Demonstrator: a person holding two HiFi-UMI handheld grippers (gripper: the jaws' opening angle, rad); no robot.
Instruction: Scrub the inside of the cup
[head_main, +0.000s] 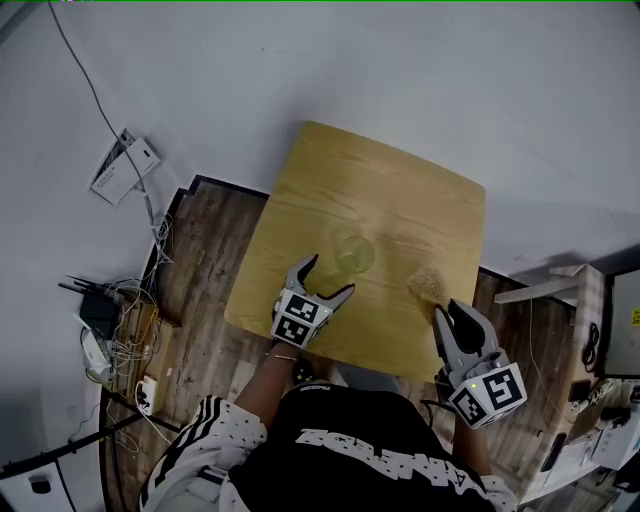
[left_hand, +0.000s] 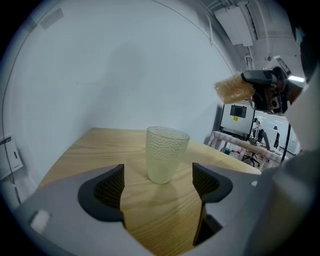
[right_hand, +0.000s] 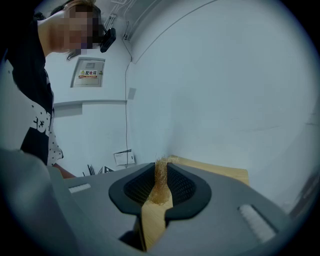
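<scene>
A clear, dimpled cup (head_main: 353, 254) stands upright near the middle of the small wooden table (head_main: 400, 190). My left gripper (head_main: 328, 277) is open just in front of it on the near side. In the left gripper view the cup (left_hand: 166, 154) stands a little beyond the left gripper (left_hand: 159, 192), and nothing touches its pads (left_hand: 109, 189). My right gripper (head_main: 445, 312) hovers at the table's right side, shut on a tan fibrous scrubber (head_main: 430, 283). The right gripper view shows the scrubber (right_hand: 161, 175) pinched thin between the jaws. The scrubber (left_hand: 234, 89) also shows raised at the upper right of the left gripper view.
Tangled cables, a router and a power strip (head_main: 110, 330) lie on the floor left of the table. A white box (head_main: 125, 165) leans by the wall. A desk with clutter (head_main: 590, 340) stands at the right. The person's torso is close to the table's near edge.
</scene>
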